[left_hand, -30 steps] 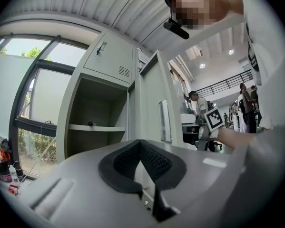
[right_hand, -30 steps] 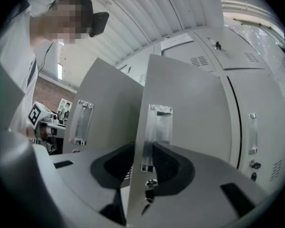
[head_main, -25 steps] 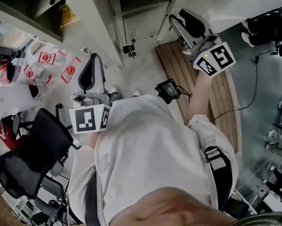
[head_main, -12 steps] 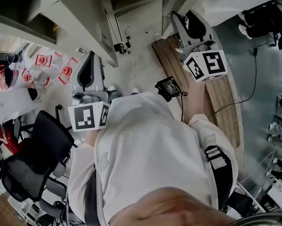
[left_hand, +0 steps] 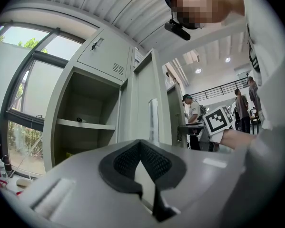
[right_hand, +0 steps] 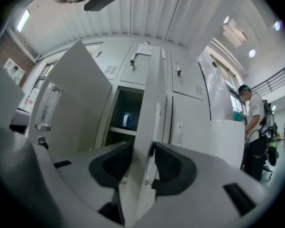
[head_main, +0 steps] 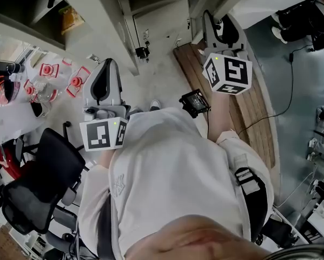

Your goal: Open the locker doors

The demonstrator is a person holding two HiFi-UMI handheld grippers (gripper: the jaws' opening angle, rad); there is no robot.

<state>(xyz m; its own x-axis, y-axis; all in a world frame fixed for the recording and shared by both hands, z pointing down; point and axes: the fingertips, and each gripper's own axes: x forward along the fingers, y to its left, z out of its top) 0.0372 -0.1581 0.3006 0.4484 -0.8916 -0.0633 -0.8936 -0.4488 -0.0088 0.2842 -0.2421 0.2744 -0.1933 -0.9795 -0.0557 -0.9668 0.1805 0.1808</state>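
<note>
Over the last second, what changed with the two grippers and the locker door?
The right gripper drew back toward the person and a little leftward in the head view. Its jaws are opening, letting go of the locker door, whose edge is still between them. The left gripper stayed where it was, shut with nothing in it.

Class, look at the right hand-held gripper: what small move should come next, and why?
Probably draw the right hand-held gripper straight back off the locker door: its jaws are opening around the door's edge, and the door already stands open.
</note>
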